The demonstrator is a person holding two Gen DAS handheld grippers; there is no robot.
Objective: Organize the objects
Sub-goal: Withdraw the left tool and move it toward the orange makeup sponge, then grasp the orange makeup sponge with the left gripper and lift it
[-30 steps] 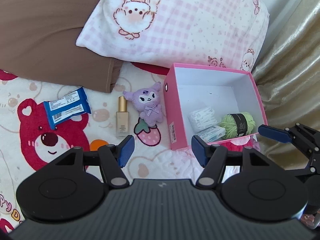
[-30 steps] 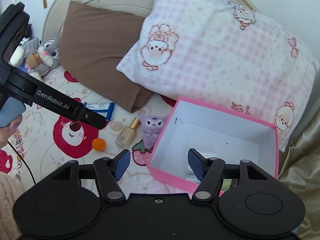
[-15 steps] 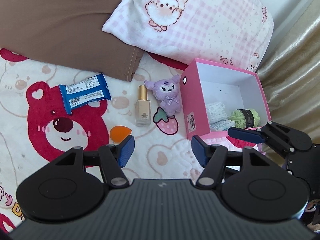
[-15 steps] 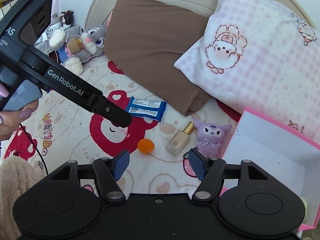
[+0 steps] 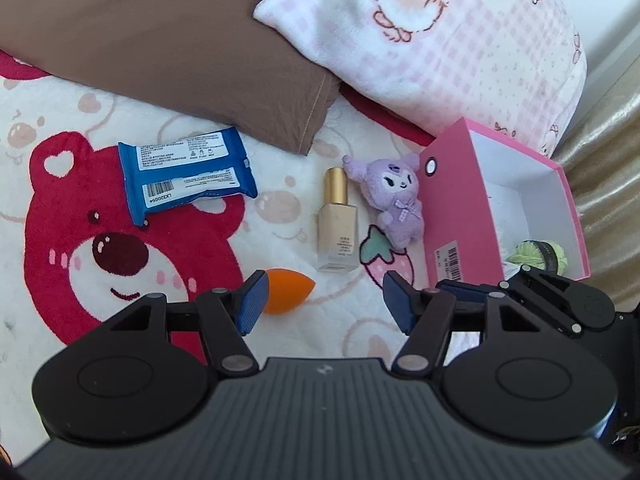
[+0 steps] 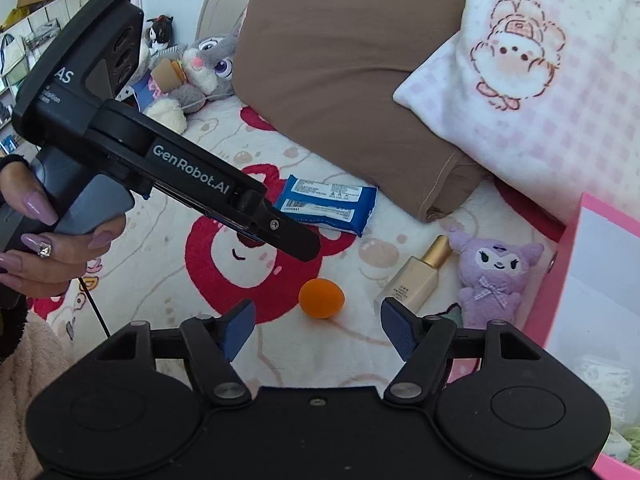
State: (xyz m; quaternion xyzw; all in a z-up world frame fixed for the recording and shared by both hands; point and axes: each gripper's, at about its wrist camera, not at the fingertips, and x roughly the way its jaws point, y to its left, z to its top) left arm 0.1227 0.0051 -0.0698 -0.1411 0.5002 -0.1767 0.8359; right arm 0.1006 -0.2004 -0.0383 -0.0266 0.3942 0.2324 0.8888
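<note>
Bed scene, bear-print blanket as the work surface. Open room: wide bare stretch of blanket at left over the red bear face, plus a clear strip in front of both tools. Hemmed in at the back by brown pillow and pink checked pillow, at right by pink box with gold curtain just past it.

Left gripper spread wide, nothing between the pads, hovering over blanket; orange sponge just beside its left pad, touching or not hard to tell from this angle. Right gripper also spread and empty, jaws just been opening further, sponge lying a little ahead of the gap.

Loose items in a row on the blanket: blue wipes pack flat on the bear's ear, label up; foundation bottle lying down, gold cap toward the pillows; purple plush just beside the bottle and leaning near the box's outer wall. Inside box: green yarn ball in the near corner, white floor otherwise mostly bare from here.

Hand gripping the left tool's handle at left edge of right view.
</note>
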